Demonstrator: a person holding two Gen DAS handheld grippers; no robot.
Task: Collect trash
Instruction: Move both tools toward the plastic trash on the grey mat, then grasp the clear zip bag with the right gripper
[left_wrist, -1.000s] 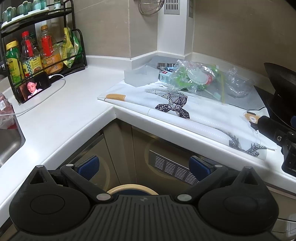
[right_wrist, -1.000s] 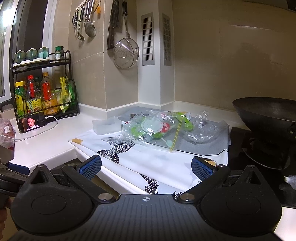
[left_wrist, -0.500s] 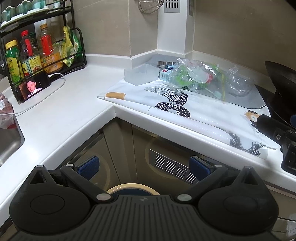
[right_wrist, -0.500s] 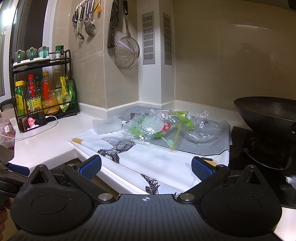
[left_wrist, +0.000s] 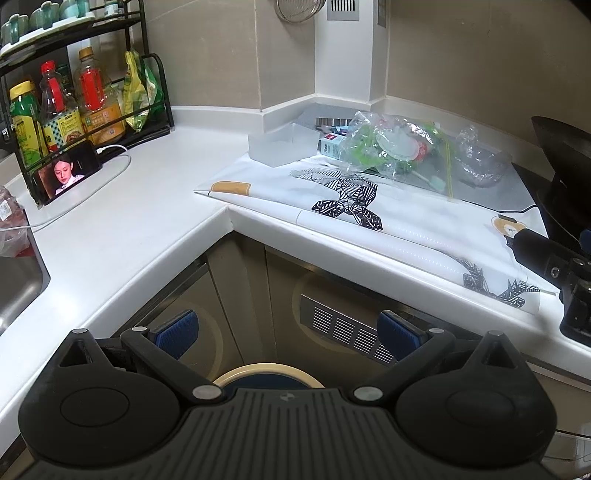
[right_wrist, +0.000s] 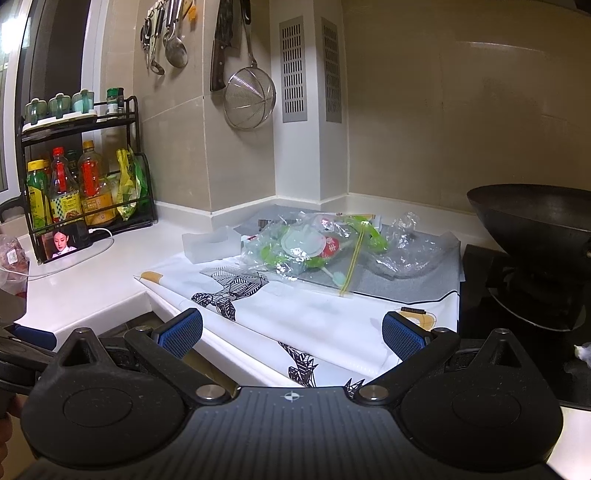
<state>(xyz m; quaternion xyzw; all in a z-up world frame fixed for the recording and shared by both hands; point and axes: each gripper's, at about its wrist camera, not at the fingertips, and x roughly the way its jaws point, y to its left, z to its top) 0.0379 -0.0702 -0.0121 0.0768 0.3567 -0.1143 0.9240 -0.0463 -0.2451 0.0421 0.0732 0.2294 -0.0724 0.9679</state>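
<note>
A pile of plastic trash lies on a patterned white mat at the counter's back corner: a clear bag with green and red wrappers (left_wrist: 391, 147) (right_wrist: 314, 247), a crumpled clear bag (left_wrist: 480, 158) (right_wrist: 410, 251), a small carton (left_wrist: 330, 146) and a translucent tub (left_wrist: 282, 144) (right_wrist: 212, 245). My left gripper (left_wrist: 286, 330) is open and empty, held low in front of the cabinet, above a round bin rim (left_wrist: 267, 373). My right gripper (right_wrist: 291, 332) is open and empty at the counter's front edge, short of the trash.
A black wok (right_wrist: 535, 221) sits on the stove at the right. A black rack with bottles (left_wrist: 70, 107) and a phone on a cable (left_wrist: 68, 175) stand at the left. A sink (left_wrist: 14, 284) is at the far left. Utensils and a strainer (right_wrist: 249, 98) hang on the wall.
Both views have shifted only slightly; the left gripper has drifted a little. Both grippers stay open and empty, and the trash has not moved.
</note>
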